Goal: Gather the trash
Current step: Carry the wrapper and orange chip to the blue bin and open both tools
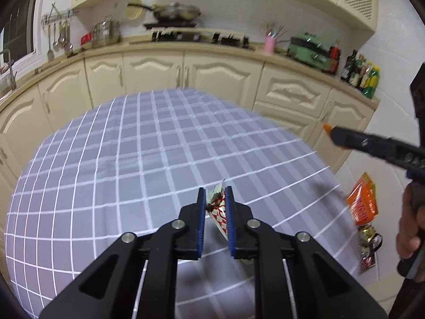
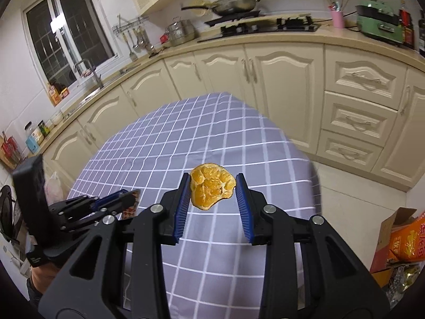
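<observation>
Left gripper: blue pads clamped on a crumpled wrapper, white with red print, pinched between the fingers and held up over the table. Same wrapper edge shows in right wrist view at the left gripper's tip.

Right gripper: fingers closed onto an orange peel, inner side facing the camera; left pad touching the peel's edge, right pad touching near its upper right corner. Peel is lifted above the table, not resting on it. In left wrist view only one right finger is seen, with an orange bit at its tip; hand grips the handle at the frame's right edge.

Table has a grey-purple cloth with white grid. Orange bag in a cardboard box sits on the floor to the table's right. Cream cabinets behind, counter with wok, pink cup, green appliance.
</observation>
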The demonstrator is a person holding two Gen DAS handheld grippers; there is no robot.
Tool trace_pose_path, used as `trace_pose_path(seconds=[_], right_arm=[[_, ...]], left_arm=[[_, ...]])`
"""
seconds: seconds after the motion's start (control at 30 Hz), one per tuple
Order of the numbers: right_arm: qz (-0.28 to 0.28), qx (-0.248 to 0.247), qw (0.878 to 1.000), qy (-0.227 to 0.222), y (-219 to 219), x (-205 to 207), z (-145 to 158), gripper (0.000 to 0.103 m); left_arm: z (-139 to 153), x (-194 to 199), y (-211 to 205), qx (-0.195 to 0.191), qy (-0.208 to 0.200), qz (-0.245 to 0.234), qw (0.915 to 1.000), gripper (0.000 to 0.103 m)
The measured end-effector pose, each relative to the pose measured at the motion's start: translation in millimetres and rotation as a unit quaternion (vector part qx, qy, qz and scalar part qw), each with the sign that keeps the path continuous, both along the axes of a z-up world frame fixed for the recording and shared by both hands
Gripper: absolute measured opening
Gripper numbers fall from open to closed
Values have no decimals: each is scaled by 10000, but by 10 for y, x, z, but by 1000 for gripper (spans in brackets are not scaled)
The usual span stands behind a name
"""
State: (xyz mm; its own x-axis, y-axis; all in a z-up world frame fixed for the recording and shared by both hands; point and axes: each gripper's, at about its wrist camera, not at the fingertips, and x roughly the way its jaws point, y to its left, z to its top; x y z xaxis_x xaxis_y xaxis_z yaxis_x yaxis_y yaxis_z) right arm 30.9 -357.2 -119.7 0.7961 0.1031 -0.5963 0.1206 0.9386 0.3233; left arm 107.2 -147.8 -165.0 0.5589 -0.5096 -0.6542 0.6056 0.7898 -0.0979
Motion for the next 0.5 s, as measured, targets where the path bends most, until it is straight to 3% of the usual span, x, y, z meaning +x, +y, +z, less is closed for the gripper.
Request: trace_pose_path(seconds=[0.27, 0.5], right_arm=[[-774, -113, 9968, -136, -613, -623, 115, 34], [-1927, -35, 9809, 258, -1446, -1391, -178, 34]], left_arm=[[494, -557, -627, -560, -485, -752, 9944, 13], [401, -1091, -1504, -721, -279, -1715, 9822, 13]])
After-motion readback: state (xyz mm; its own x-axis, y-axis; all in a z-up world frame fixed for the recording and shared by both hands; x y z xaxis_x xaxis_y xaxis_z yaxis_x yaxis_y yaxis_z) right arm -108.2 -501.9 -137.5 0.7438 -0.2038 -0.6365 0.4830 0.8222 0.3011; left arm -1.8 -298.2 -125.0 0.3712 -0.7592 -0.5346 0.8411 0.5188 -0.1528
